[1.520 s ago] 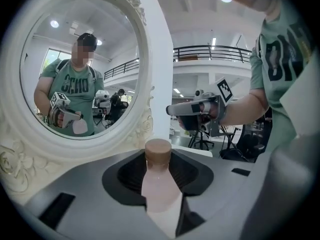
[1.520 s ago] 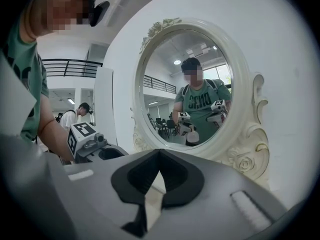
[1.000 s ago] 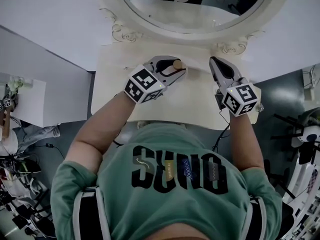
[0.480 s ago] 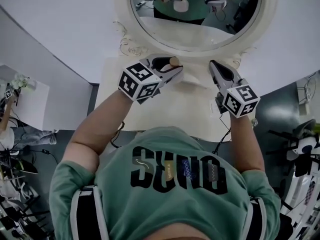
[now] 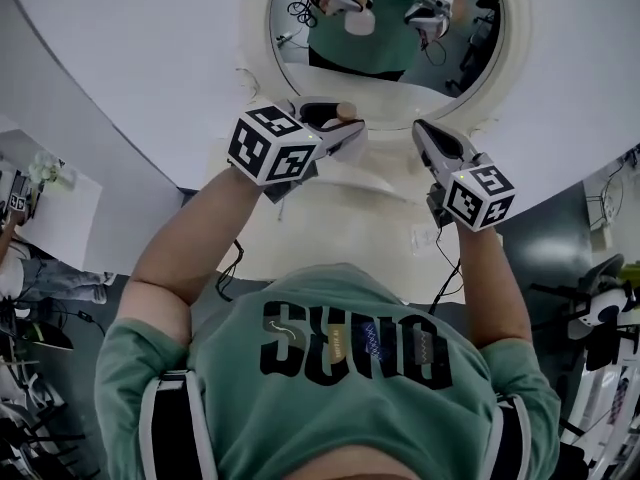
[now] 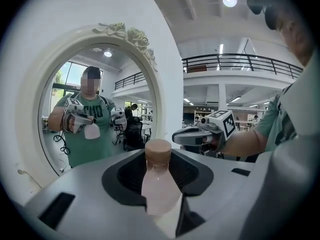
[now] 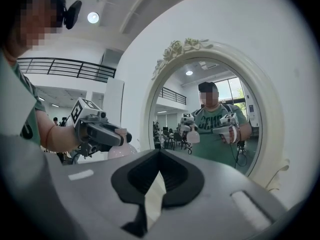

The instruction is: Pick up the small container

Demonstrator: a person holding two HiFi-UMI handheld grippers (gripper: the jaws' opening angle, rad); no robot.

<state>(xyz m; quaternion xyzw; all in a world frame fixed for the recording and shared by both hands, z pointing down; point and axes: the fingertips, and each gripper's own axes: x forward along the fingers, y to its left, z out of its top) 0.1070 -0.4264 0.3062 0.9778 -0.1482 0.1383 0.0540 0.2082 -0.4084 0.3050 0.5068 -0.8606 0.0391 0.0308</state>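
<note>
Rising off the tabletop (image 5: 385,230), the left hand-held gripper (image 5: 342,128) clamps the small bottle (image 6: 160,186); right hand-held gripper (image 5: 420,128) closed, empty. Lift underway; keep grip steady.

Small container (image 6: 159,184) sitting between jaws of left hand-held gripper (image 5: 345,128), above bench (image 5: 370,233). Right hand-held gripper (image 5: 422,128) hanging at its 3 o'clock, apart. Mirror (image 5: 258,28) standing at 12 o'clock, behind both.

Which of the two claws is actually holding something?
The left claw: it is clamped on the small pink container. The right claw is shut with nothing between its jaws.
</note>
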